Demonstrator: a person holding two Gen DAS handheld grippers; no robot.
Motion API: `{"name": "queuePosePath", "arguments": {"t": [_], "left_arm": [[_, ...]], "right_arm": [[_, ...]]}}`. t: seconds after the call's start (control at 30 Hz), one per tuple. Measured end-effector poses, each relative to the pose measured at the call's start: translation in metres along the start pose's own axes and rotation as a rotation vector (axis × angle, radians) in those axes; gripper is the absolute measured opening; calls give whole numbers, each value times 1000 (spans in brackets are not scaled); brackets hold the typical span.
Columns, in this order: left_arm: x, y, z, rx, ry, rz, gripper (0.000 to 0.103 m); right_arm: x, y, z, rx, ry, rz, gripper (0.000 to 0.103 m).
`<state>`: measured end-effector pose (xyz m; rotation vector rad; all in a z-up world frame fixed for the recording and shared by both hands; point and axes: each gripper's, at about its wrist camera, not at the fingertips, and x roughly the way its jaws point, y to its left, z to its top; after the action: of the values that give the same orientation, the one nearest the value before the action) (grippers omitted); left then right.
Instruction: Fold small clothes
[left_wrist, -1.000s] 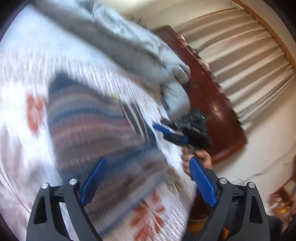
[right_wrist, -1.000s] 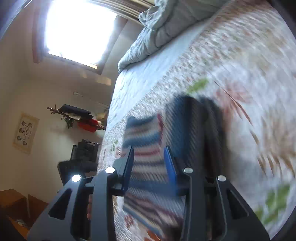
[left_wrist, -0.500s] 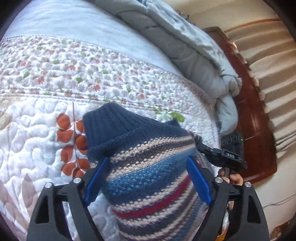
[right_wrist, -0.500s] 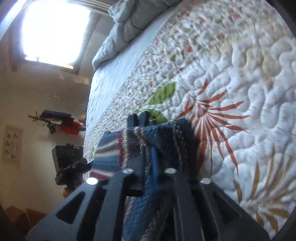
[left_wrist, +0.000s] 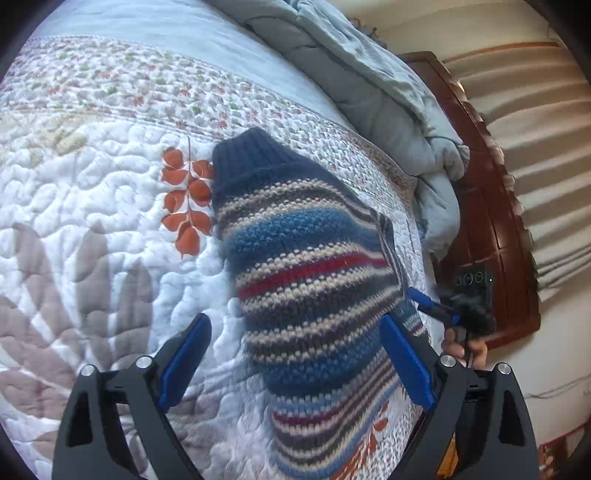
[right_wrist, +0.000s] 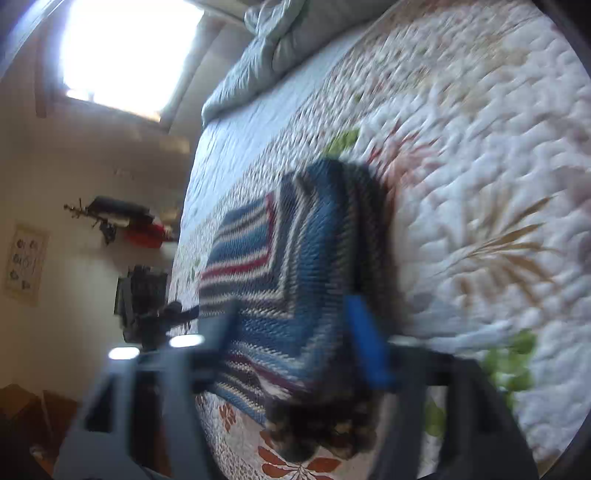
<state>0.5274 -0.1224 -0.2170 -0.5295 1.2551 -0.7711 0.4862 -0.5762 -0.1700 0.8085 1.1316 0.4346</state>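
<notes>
A small striped knit sweater (left_wrist: 306, 280) in blue, cream, grey and red, with a navy ribbed collar, lies folded on the quilt. My left gripper (left_wrist: 295, 362) is open and empty just above its near part. My right gripper (right_wrist: 291, 343) is open over the sweater (right_wrist: 288, 273) in a blurred right wrist view. It also shows at the sweater's right edge in the left wrist view (left_wrist: 424, 306). The left gripper shows in the right wrist view (right_wrist: 147, 306) beyond the bed's edge.
The sweater lies on a white floral quilt (left_wrist: 92, 206) covering the bed. A bunched grey duvet (left_wrist: 362, 85) lies at the far end against a dark wooden headboard (left_wrist: 491, 229). The bed's edge runs close to the sweater's right side.
My right gripper shut on the sweater half a second ago and has now opened, letting it go. The sweater has gone from lifted to lying flat. My left gripper has pulled back.
</notes>
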Motion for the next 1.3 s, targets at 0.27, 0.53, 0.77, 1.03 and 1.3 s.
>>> {"name": "queuePosePath", "arguments": {"t": [0.27,0.53,0.77,1.03,1.3], "left_arm": [[16,11,2,-74,107,-100,96],[50,16,11,-136,159,-115,97],[73,15,6,-139,166,-139,96],[70,21,3,-124,156,-105,65],[46,-7,6,-53,96,-9,49]], "right_arm": [[26,-30,-9,104,135,39,96],[57,-23,-12,93,181,87,98],[96,2,-18,27,212,86,101],[97,18,-29,-38,206,42,53],[90,74,-26,-111,152,29,47]]}}
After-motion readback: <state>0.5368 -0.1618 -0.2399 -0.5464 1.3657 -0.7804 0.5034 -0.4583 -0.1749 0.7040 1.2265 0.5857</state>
